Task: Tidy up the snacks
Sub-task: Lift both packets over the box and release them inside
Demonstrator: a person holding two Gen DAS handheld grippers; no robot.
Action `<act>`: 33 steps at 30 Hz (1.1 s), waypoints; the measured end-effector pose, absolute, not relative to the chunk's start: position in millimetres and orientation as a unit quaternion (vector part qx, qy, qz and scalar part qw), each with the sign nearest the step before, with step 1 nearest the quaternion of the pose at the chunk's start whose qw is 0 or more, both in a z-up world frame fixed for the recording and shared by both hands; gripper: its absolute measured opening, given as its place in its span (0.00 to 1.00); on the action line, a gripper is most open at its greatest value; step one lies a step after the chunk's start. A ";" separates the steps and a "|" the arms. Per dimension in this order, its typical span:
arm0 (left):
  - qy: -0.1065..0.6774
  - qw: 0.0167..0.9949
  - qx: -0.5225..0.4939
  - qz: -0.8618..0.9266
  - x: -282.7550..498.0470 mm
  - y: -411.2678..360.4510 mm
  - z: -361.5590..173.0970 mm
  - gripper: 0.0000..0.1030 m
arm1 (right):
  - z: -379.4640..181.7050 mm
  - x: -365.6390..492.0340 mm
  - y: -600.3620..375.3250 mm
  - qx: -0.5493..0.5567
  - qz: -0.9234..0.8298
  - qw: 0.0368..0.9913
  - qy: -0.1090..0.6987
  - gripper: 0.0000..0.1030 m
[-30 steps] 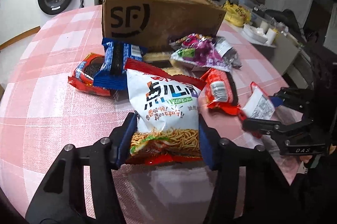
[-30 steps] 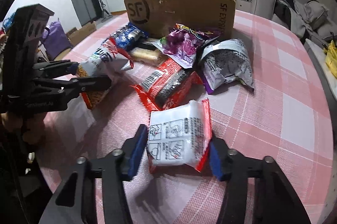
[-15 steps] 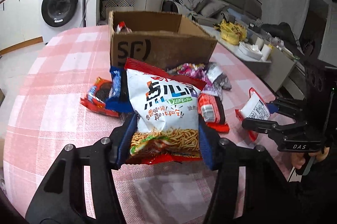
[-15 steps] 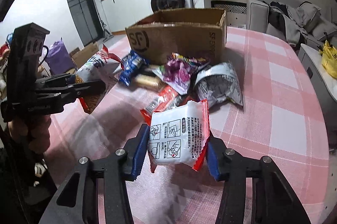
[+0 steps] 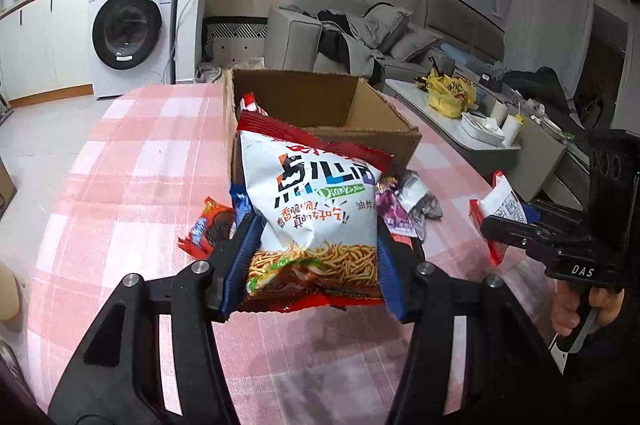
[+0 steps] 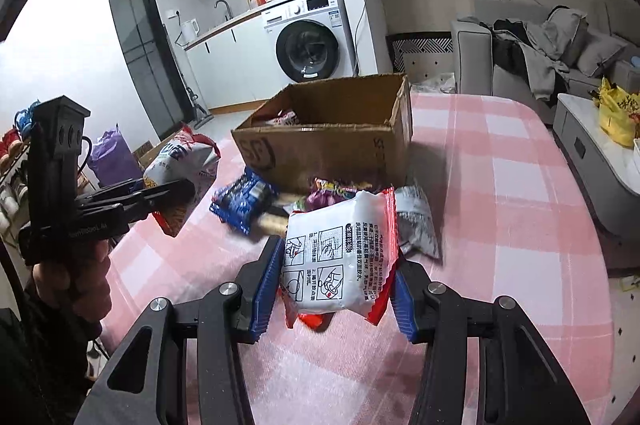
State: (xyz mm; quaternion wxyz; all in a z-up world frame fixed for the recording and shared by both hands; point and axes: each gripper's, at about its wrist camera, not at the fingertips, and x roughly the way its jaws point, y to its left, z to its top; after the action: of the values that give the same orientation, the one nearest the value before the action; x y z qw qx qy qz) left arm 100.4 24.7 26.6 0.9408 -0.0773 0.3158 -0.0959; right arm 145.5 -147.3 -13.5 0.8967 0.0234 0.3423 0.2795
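Note:
My left gripper (image 5: 314, 265) is shut on a white and red noodle-snack bag (image 5: 316, 205) and holds it high above the table, in front of the open cardboard box (image 5: 360, 129). My right gripper (image 6: 334, 289) is shut on a white and red instant-noodle packet (image 6: 336, 261), also lifted. The box (image 6: 332, 149) has a few snacks inside. Loose snacks lie before the box: a blue cookie pack (image 6: 242, 201), a purple bag (image 6: 326, 197), a silver bag (image 6: 416, 229) and a red cookie pack (image 5: 208, 229).
The table has a pink checked cloth (image 6: 500, 185). A washing machine (image 6: 312, 41) and counter stand behind. A grey sofa (image 5: 360, 37) and a low white table (image 5: 480, 129) with a yellow bag are to the right.
Both grippers have risen well above the table with their packs and the box interior has come into view. The grips have not changed.

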 end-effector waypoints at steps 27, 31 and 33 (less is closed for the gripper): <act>0.284 0.951 -0.079 -0.088 152.2 39.9 69.2 0.51 | 26.1 202.9 -131.6 0.053 0.284 0.902 0.322 0.48; 0.286 0.951 -0.080 -0.087 163.3 40.7 71.1 0.51 | 34.4 208.0 -128.5 0.054 0.284 0.905 0.312 0.48; 0.286 0.951 -0.076 -0.083 168.3 39.9 71.9 0.51 | 38.0 212.7 -125.5 0.053 0.287 0.904 0.312 0.48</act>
State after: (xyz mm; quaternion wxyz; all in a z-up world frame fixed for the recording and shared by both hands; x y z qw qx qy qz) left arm 168.3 39.9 71.9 0.9515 -0.0760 0.2864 -0.0832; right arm 212.7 -125.5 38.0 0.9042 0.0531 0.3119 0.2867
